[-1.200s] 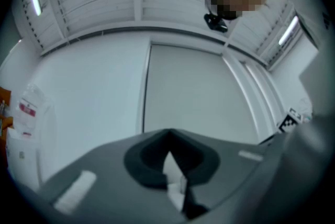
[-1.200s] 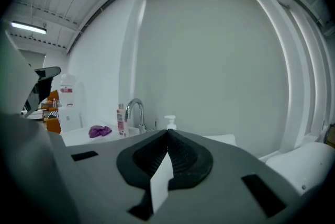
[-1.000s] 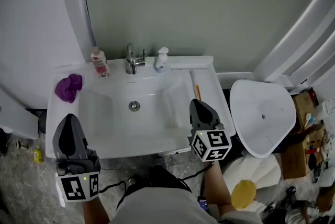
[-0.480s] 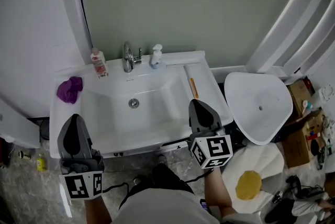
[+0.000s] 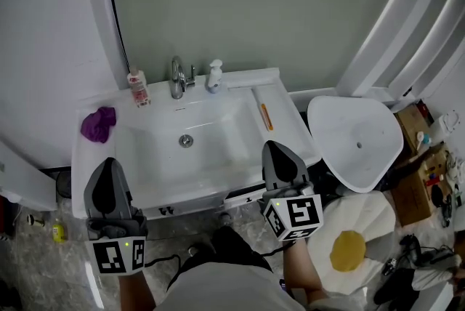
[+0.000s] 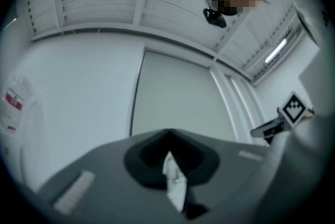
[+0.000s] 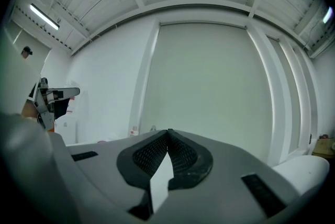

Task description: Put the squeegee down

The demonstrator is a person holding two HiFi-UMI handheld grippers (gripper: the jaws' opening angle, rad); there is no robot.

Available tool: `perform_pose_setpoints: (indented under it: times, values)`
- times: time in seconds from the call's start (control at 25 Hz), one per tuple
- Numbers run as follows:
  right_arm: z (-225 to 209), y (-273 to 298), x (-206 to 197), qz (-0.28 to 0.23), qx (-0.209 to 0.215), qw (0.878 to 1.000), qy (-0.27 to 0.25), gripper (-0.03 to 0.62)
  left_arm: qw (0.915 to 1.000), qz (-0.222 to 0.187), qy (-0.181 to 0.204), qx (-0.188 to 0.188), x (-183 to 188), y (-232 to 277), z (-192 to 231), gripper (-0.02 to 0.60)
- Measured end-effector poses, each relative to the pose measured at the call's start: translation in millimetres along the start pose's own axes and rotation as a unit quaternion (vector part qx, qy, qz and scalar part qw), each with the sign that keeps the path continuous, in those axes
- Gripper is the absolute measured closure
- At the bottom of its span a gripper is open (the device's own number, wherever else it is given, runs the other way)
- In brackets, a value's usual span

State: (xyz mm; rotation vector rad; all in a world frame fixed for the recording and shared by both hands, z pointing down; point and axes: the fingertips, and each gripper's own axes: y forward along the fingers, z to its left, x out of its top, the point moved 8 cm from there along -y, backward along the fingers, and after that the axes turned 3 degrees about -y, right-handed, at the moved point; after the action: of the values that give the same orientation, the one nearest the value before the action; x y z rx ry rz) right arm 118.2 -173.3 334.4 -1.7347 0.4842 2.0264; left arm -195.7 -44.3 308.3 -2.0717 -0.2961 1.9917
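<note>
The squeegee (image 5: 265, 115), white with an orange handle, lies on the right ledge of the white sink (image 5: 218, 179), with nothing touching it. My right gripper (image 5: 276, 148) hovers over the sink's front right corner, nearer me than the squeegee, shut and empty. My left gripper (image 5: 107, 166) hangs at the sink's front left edge, also shut and empty. In the right gripper view the jaws (image 7: 168, 133) meet with nothing between them and face the wall. The left gripper view shows its jaws (image 6: 168, 134) pressed together, tilted up toward wall and ceiling.
A purple cloth (image 5: 98, 123) lies on the sink's left ledge. A red-labelled bottle (image 5: 136, 87), the faucet (image 5: 178, 77) and a soap dispenser (image 5: 213, 75) stand along the back. A toilet with closed lid (image 5: 354, 141) is to the right, with clutter on the floor beyond.
Both grippers have drawn back from the basin toward the person, the right one more, away from the squeegee. Both stayed shut. The squeegee has not moved.
</note>
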Motion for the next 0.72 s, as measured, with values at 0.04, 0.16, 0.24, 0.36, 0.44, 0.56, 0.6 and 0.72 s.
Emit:
perform_pose_setpoints:
  times: [0.04, 0.16, 0.24, 0.36, 0.44, 0.56, 0.6, 0.72]
  values:
    - [1, -2, 1, -0.001, -0.001, 1.0, 0.0, 0.592, 1.0, -0.002, -0.001, -0.002, 1, -1, 0, 0.574]
    - [5, -7, 3, -0.004, -0.004, 1.0, 0.004, 0.592, 0.9999, -0.008, -0.003, -0.008, 2, -4, -1, 0.574]
    - [6, -10, 5, -0.007, -0.005, 1.0, 0.004, 0.592, 0.9999, -0.009, -0.003, -0.009, 3, -6, 0, 0.574]
    - [6, -13, 8, -0.01, -0.006, 1.0, 0.003, 0.592, 0.9999, -0.01, -0.007, -0.009, 4, -6, 0, 0.574]
    - [6, -14, 10, -0.014, -0.007, 1.0, 0.003, 0.592, 0.9999, -0.011, -0.006, -0.01, 5, -7, -1, 0.574]
    - [6, -17, 11, -0.018, -0.007, 1.0, 0.003, 0.592, 0.9999, -0.012, -0.004, -0.011, 6, -8, -2, 0.574]
    - [7, -17, 12, -0.019, -0.007, 1.0, 0.004, 0.592, 0.9999, -0.012, -0.003, -0.01, 6, -8, -2, 0.574]
    - [8, -18, 15, -0.022, -0.005, 1.0, 0.007, 0.592, 0.9999, -0.011, -0.002, -0.006, 6, -9, 0, 0.574]
